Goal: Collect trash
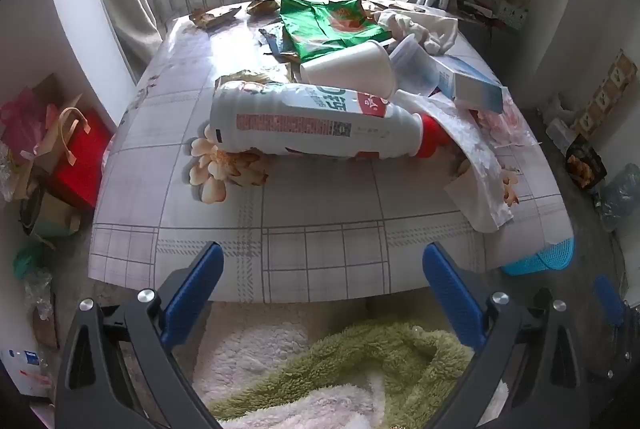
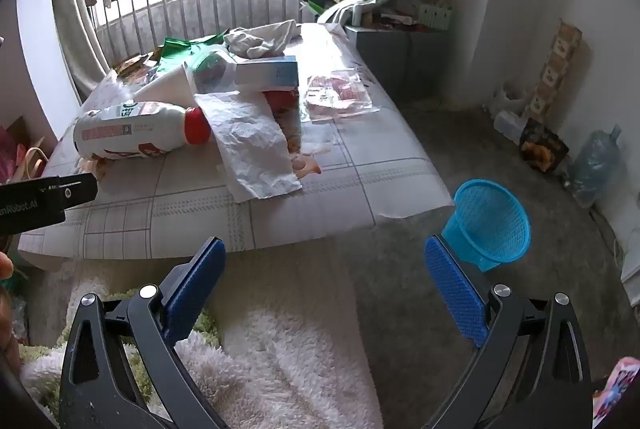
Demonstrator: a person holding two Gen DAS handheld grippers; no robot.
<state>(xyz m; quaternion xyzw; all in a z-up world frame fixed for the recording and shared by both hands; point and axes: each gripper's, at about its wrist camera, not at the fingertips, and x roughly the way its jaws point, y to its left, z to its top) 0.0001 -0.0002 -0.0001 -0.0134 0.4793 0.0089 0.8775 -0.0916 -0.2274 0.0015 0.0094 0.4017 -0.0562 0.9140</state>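
Both the left gripper and the right gripper hang short of the low counter with jaws spread wide and nothing between them.

The trash lies piled on that checked cloth: a white plastic bottle with a red cap on its side, a white foam cup tipped against it, a crumpled white paper bag, a green foil snack bag.

The bottle looks likely to roll if nudged off-centre, and lifting it could topple the cup (they touch).

The blue mesh plastic wastebasket stands on the floor beside the counter's corner; it appears empty, and light enough to tip.
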